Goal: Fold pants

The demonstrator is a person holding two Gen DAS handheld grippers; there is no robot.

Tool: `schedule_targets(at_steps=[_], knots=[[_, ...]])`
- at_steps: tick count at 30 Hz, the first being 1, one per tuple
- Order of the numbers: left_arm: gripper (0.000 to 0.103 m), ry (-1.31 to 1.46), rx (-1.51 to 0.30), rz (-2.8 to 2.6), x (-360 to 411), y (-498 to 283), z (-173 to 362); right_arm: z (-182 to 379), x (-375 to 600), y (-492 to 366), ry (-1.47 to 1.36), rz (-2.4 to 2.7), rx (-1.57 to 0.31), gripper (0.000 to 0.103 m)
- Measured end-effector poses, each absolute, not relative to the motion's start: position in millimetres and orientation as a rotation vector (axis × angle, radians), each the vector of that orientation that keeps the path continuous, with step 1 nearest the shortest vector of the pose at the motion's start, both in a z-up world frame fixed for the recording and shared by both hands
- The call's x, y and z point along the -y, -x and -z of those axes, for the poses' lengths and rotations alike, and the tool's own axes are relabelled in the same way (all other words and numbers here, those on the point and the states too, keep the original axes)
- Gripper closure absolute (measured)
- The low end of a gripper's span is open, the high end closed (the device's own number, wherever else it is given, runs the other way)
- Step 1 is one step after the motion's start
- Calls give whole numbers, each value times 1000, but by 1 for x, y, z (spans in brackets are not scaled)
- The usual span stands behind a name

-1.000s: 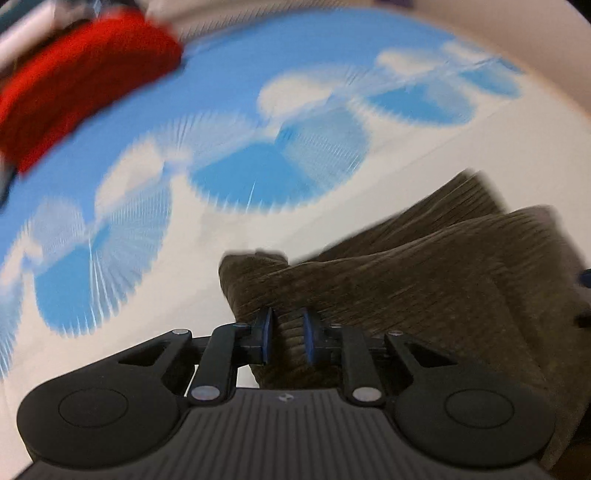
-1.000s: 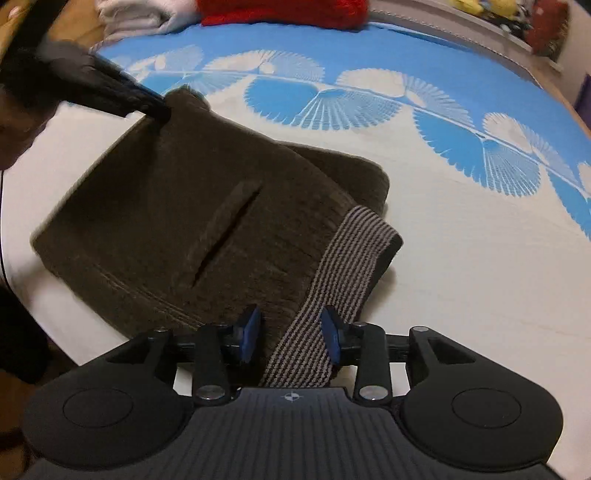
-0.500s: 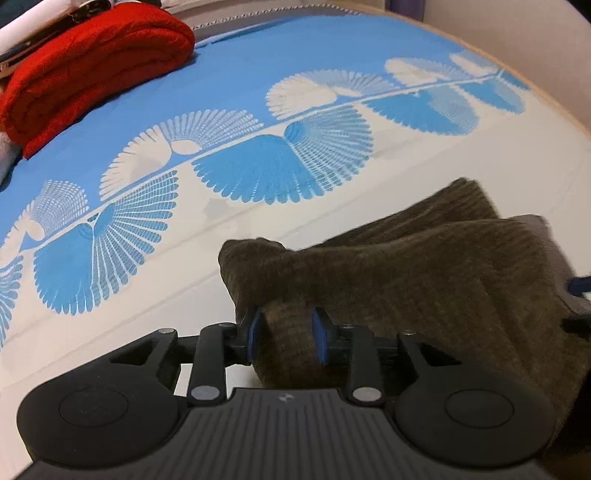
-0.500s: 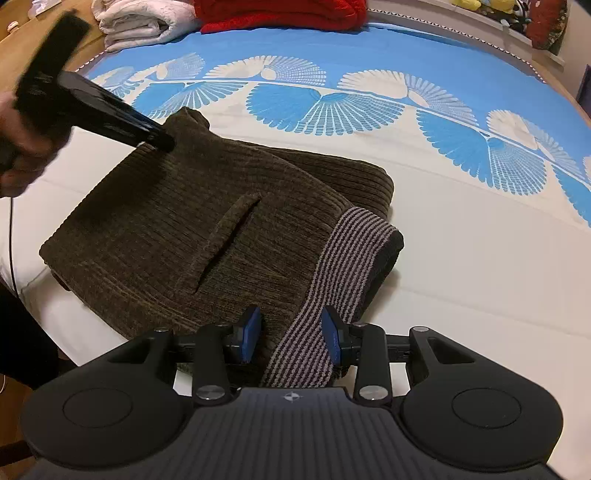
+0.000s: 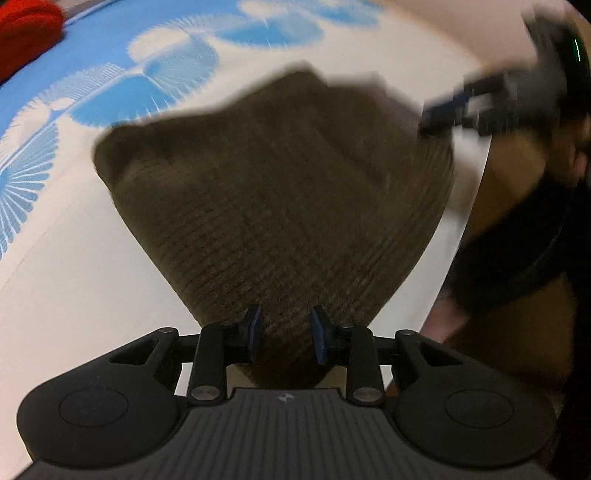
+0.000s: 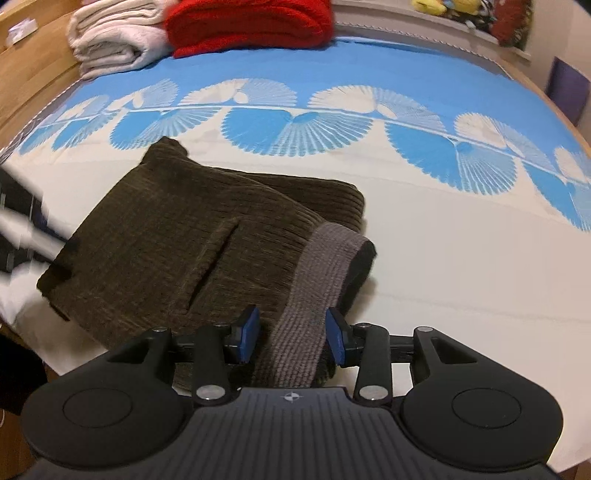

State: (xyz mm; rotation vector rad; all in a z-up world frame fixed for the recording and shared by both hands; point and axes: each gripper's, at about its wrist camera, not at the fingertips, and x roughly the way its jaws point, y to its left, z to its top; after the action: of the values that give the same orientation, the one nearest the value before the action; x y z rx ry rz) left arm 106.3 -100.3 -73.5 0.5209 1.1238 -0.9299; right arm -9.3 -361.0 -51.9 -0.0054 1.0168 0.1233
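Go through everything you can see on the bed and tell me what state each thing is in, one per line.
Brown pants: folded, lying on the bedspread.
Striped waistband: on top, between the right pads.
Left hand-held gripper: jaws apart, pants fabric between them.
Right hand-held gripper: jaws apart, not pressing the waistband.
Red blanket: folded.
White towels: folded, stacked.
Bedspread: spread flat.

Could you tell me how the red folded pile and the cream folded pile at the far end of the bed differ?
The red folded pile is vivid and fuzzy; the cream folded pile is pale and smoother. The red one sits nearer the middle, the cream one at the wooden edge. They touch, both folded.
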Motion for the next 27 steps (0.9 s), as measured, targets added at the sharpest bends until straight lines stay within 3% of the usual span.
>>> schedule_targets(at_steps=[2,6,9,11,13,14,15,16,17,18,27], knots=[[73,-517,-1121,930,102,-104,73,60,364,8,-9,-109,-1062,54],[74,-506,-1091,957,102,-101,56,50,371,11,-95,-102,-1018,53],[73,-461,-1179,982,101,-105,71,60,370,9,-85,-106,-1071,53],[72,-548,-1144,996,106,-97,76,66,369,7,-97,-114,-1103,40],[69,-487,-1144,978,106,-105,66,62,373,3,-151,-105,-1077,39],[63,-426,-1122,957,102,-113,58,61,377,0,-184,-82,-1061,35],[51,-360,-1092,927,97,-122,51,60,384,-3,-230,-54,-1042,32],[41,-298,-1070,880,91,-131,47,61,390,-5,-278,-32,-1026,22],[22,-231,-1056,802,83,-142,46,64,397,-9,-334,-10,-1019,14],[17,-176,-1056,722,76,-152,47,69,402,-13,-378,7,-1025,12],[16,238,-1308,474,44,-205,108,126,410,-39,-639,-51,-1144,6]])
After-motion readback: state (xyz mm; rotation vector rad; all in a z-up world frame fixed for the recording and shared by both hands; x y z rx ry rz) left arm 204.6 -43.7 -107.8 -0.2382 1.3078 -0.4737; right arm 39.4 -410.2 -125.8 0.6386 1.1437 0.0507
